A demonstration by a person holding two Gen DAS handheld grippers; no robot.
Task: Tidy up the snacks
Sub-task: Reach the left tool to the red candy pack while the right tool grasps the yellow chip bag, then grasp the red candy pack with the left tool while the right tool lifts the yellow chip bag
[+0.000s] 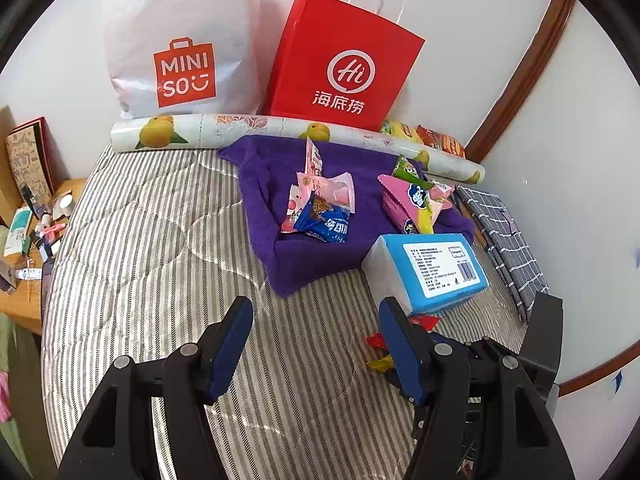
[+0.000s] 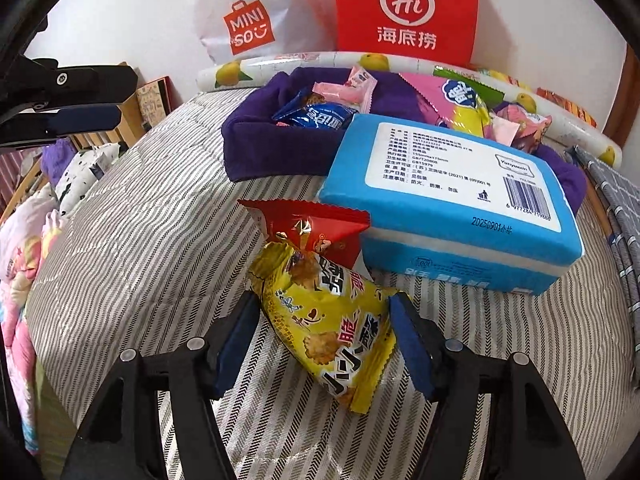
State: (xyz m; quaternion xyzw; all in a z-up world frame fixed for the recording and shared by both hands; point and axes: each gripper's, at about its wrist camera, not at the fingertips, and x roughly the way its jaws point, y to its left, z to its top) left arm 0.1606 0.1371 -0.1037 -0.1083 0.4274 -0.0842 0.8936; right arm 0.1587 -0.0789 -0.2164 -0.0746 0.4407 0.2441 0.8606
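Note:
A purple cloth bin [image 1: 304, 256] on the striped bed holds pink and blue snack packets [image 1: 324, 216]; it also shows in the right wrist view [image 2: 248, 140]. More packets [image 1: 412, 200] lie at its right side. My left gripper [image 1: 316, 336] is open and empty over the bed, short of the bin. My right gripper [image 2: 324, 320] is open, its fingers on either side of a yellow snack packet [image 2: 332, 320] lying on the bed. A red packet [image 2: 316, 228] lies just beyond it, against a blue tissue pack [image 2: 452, 200].
A white MINISO bag [image 1: 180, 40], a red paper bag [image 1: 340, 60] and a rolled fruit-print sheet [image 1: 280, 132] stand along the wall. A grey checked cloth [image 1: 508, 244] lies at the right. A cluttered wooden side table [image 1: 28, 240] stands left of the bed.

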